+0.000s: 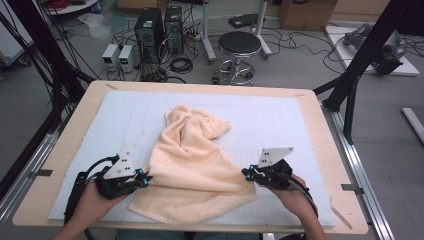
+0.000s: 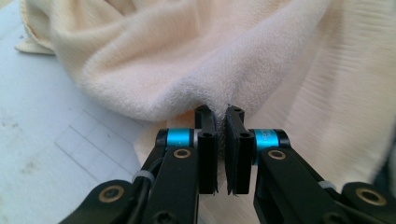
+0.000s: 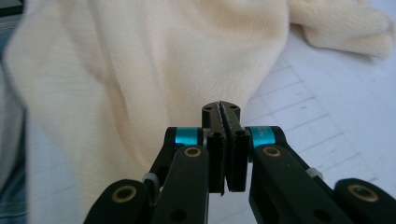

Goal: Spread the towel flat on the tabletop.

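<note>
On the worktop [image 1: 320,150], seen from the high view, a cream towel [image 1: 192,165] lies crumpled on a pale mat [image 1: 270,120], bunched toward the far middle and spreading wide toward the near edge. The left gripper [image 1: 145,179] sits at the towel's left near edge, held by the person's left hand [image 1: 97,200], and the right gripper [image 1: 247,174] sits at the towel's right near corner, held by the right hand [image 1: 290,192]. Beyond the worktop stand a black stool [image 1: 239,45], two computer towers [image 1: 159,27], small power boxes [image 1: 119,54] and loose cables on the floor; black frame struts [image 1: 360,60] rise at the right.

Along the left gripper view, the left gripper [image 2: 221,122] has its fingers [image 2: 207,149] drawn nearly together with a thin slit between them, their tips pressed into a thick fold of the towel [image 2: 187,60]; whether cloth is pinched there I cannot tell. The mat [image 2: 56,130] shows at the left.

Along the right gripper view, the right gripper [image 3: 221,112] has its fingers [image 3: 238,149] closed tight, tips against the towel [image 3: 154,65] edge; a grip on the cloth cannot be confirmed. The mat [image 3: 327,102] lies at the right.
</note>
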A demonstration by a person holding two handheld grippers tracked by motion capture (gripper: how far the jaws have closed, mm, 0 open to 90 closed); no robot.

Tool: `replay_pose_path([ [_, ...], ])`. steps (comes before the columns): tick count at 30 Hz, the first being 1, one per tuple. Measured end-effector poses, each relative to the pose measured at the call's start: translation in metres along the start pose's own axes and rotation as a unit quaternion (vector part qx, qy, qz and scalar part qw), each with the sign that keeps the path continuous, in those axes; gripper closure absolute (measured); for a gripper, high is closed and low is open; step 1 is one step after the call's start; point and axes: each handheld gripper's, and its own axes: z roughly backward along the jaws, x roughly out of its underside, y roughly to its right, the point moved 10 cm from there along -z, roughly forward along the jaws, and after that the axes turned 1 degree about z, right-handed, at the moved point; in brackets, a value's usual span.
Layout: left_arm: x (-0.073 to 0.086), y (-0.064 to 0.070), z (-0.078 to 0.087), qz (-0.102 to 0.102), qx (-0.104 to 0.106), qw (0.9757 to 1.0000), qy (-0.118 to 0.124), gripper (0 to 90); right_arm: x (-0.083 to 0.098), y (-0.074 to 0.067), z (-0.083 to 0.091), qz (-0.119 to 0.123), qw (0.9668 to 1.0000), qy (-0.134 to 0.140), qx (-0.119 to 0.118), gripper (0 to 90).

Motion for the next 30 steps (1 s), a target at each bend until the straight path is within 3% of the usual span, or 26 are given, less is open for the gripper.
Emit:
replay_pose_path([
  [4,0.012,0.015,0.017,-0.002,0.014,0.9999,-0.002,83.2,0.000,-0.029,0.008,0.020,0.9995,-0.002,-0.026,88.7],
  [7,0.010,0.011,0.021,-0.001,0.010,0.9999,0.009,69.8,-0.008,-0.034,0.013,0.032,0.9992,0.001,-0.025,79.4],
  [10,-0.001,-0.004,0.017,0.003,-0.001,0.9995,0.031,61.6,-0.023,-0.023,0.010,0.042,0.9991,-0.002,-0.006,75.3],
  [14,-0.015,-0.031,-0.004,0.022,-0.011,0.9984,0.051,57.4,-0.042,-0.005,-0.017,0.055,0.9985,0.003,-0.008,71.2],
  [17,-0.017,-0.050,-0.027,0.037,-0.013,0.9981,0.046,57.2,-0.050,0.011,-0.044,0.045,0.9989,0.006,-0.010,67.9],
  [19,-0.012,-0.064,-0.042,0.037,-0.029,0.9985,0.027,56.8,-0.051,0.021,-0.061,0.031,0.9995,0.002,-0.009,66.8],
  [21,-0.006,-0.071,-0.055,0.063,-0.018,0.9978,0.015,56.6,-0.047,0.028,-0.075,0.020,0.9997,-0.011,-0.008,66.8],
  [22,-0.002,-0.073,-0.061,0.067,-0.012,0.9977,0.007,56.6,-0.044,0.033,-0.081,0.019,0.9997,-0.016,-0.006,66.8],
  [26,0.008,-0.069,-0.077,0.075,0.022,0.9968,-0.015,63.0,-0.035,0.033,-0.103,0.005,0.9988,-0.036,-0.033,68.8],
  [28,0.012,-0.067,-0.082,0.075,0.032,0.9962,-0.029,69.3,-0.032,0.030,-0.109,-0.003,0.9979,-0.039,-0.051,77.4],
  [30,0.009,-0.066,-0.082,0.072,0.033,0.9965,-0.025,76.6,-0.033,0.030,-0.109,-0.006,0.9975,-0.035,-0.061,84.6],
])
